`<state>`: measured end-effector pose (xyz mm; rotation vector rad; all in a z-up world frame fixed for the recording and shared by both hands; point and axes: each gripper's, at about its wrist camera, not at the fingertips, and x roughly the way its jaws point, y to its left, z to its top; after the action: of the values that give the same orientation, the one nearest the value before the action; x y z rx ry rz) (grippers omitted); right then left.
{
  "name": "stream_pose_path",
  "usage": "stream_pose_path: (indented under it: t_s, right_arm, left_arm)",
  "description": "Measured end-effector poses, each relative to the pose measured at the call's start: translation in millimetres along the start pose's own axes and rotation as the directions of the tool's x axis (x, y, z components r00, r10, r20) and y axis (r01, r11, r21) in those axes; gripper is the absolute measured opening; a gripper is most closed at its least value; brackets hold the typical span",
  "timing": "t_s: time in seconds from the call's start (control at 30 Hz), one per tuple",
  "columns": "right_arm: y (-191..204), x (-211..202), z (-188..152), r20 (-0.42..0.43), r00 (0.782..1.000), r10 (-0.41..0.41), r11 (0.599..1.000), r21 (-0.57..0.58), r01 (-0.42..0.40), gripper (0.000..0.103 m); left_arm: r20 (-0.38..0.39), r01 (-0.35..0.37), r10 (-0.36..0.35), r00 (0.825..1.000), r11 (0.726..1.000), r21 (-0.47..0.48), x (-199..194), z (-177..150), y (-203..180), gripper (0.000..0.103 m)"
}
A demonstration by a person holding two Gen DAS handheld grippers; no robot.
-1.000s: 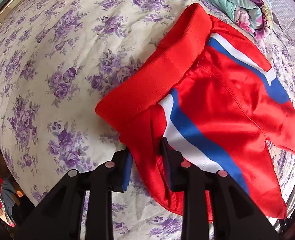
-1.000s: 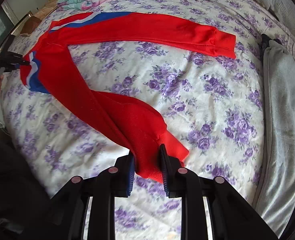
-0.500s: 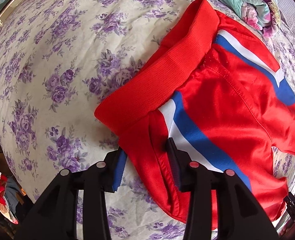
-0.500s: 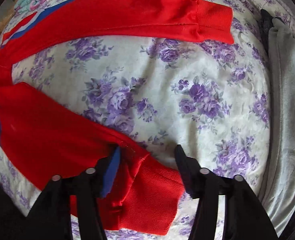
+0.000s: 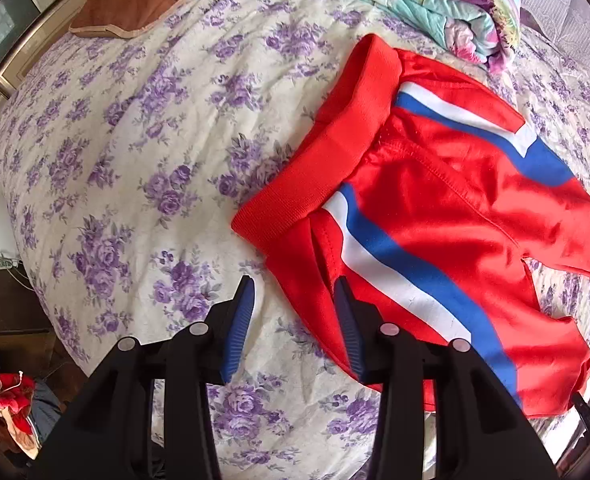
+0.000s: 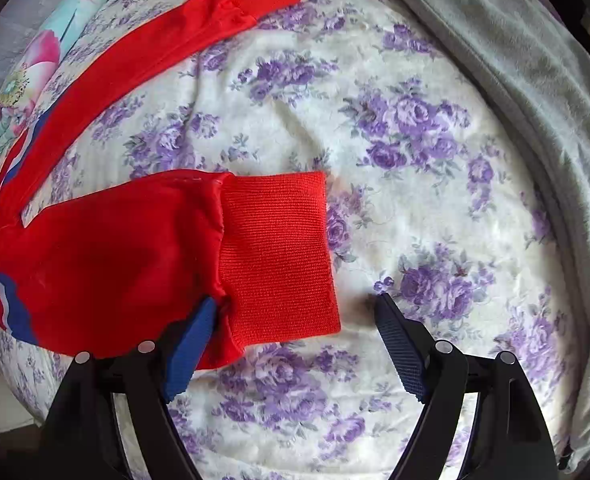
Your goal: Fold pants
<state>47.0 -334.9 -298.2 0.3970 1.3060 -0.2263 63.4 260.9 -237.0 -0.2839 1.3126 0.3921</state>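
Note:
Red track pants (image 5: pixel 435 208) with white and blue side stripes lie on a floral bedsheet (image 5: pixel 135 160). In the left wrist view the ribbed waistband (image 5: pixel 327 160) faces me and my left gripper (image 5: pixel 295 292) is open and empty, just short of the near hip edge. In the right wrist view one leg's ribbed cuff (image 6: pixel 279 252) lies flat in front of my right gripper (image 6: pixel 295 308), which is wide open with the cuff's lower edge between its fingers. The other leg (image 6: pixel 175 36) stretches across the far side of the bed.
A folded floral quilt (image 5: pixel 435 4) lies beyond the waistband. A brown cushion (image 5: pixel 131 4) sits at the far left. A grey blanket (image 6: pixel 535 120) runs along the right side of the bed. Red clothing (image 5: pixel 7 400) lies on the floor at lower left.
Both grippers have opened and let go of the pants. The left one has drawn back from the hip edge. The leg cuff now lies flat on the sheet.

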Motion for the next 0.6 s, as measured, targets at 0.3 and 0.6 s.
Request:
stream_pose_path:
  t_s: [0.3,0.6]
  right_arm:
    - [29,-43,-34,0.003,1.0,-0.024,0.998,-0.065,0.024,0.017]
    - [24,-15,-63,-0.035,0.981,-0.192,0.971,-0.152,0.184,0.041]
  left_arm:
    - [-0.004,0.111,-0.111,0.994,0.993,0.051,-21,-8,-36,0.041]
    - [-0.105,0.079,-0.06,0.993,0.979,0.19,26,-44,-85,0.046]
